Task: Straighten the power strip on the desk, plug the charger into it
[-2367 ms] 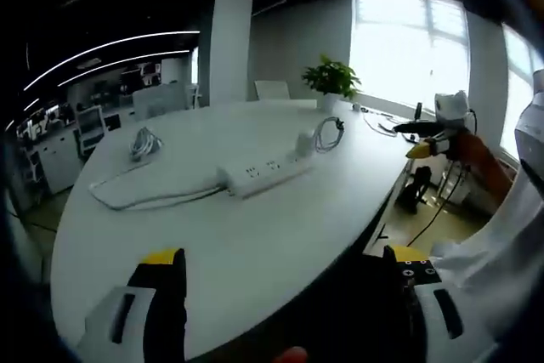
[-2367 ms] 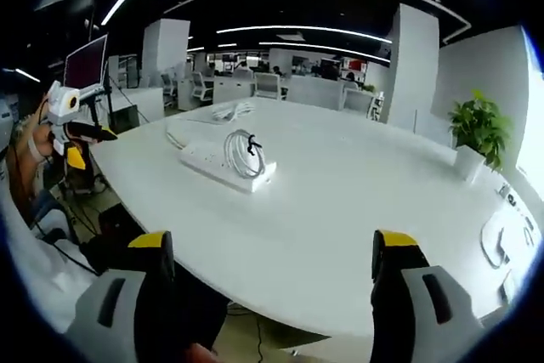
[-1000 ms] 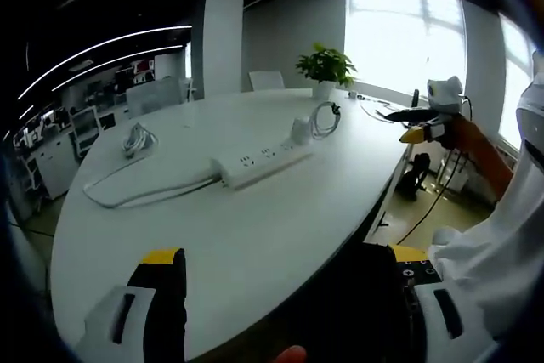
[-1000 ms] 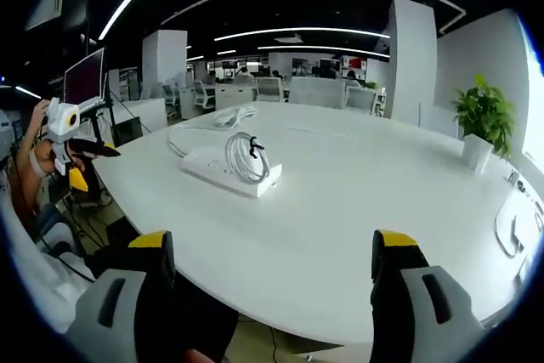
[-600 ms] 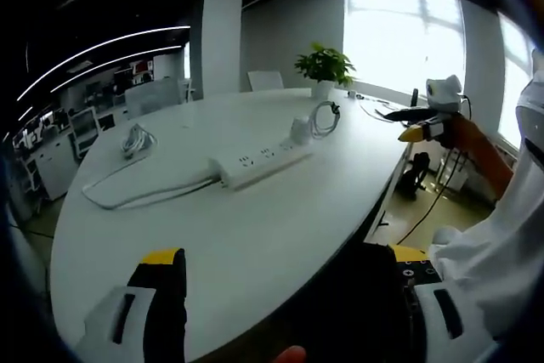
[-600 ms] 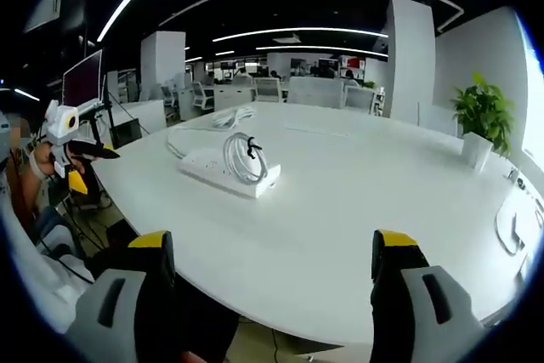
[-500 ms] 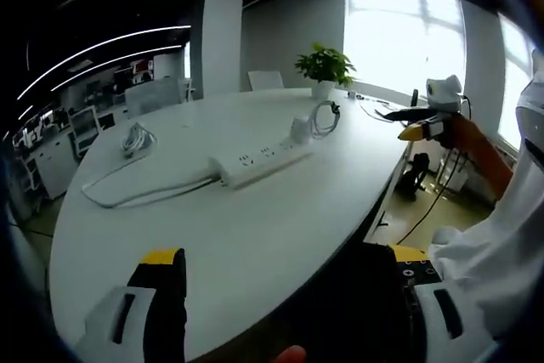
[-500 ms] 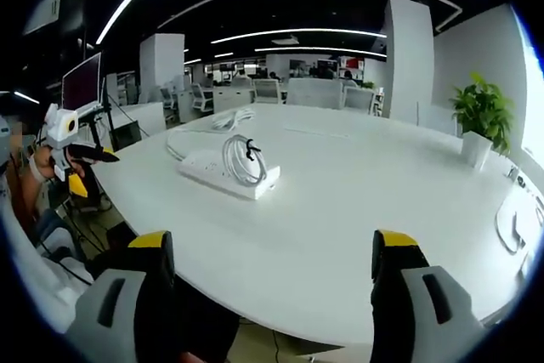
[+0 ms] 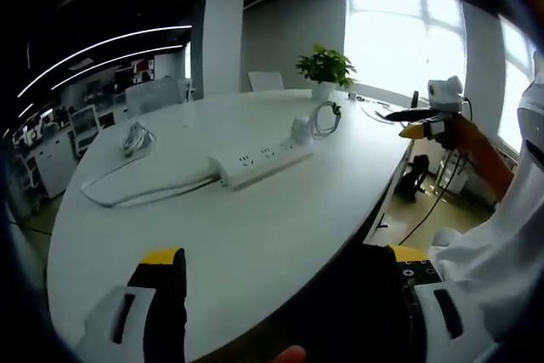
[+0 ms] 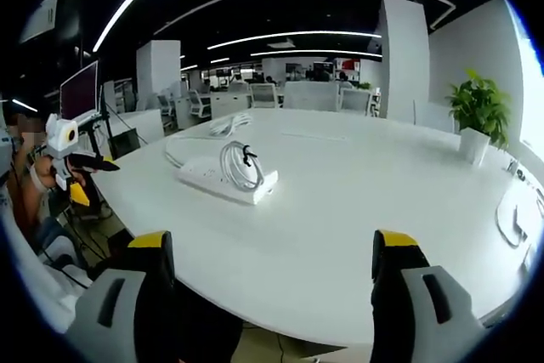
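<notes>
A big white oval desk [image 9: 255, 218] spreads from 9 to 3 o'clock across the left gripper view, and its surface [image 10: 357, 210] takes up the middle of the right gripper view too. On it the white power strip [image 9: 259, 164] lies slanted a little above centre, its cord [image 9: 136, 191] trailing off toward 9 o'clock. In the right gripper view the power strip [image 10: 223, 181] sits toward 10 o'clock. The charger [image 9: 300, 132] stands at the strip's far end with its coiled cable [image 9: 326, 118] just beside it; in the right gripper view that coiled cable [image 10: 240, 166] rises over the strip. A potted plant [image 9: 325, 70] stands at 12 o'clock.

The left gripper [image 9: 285, 282] hangs released over the near desk edge at 6 o'clock, jaws wide apart and holding nothing. The right gripper [image 10: 272, 265] is likewise spread and holding nothing.
</notes>
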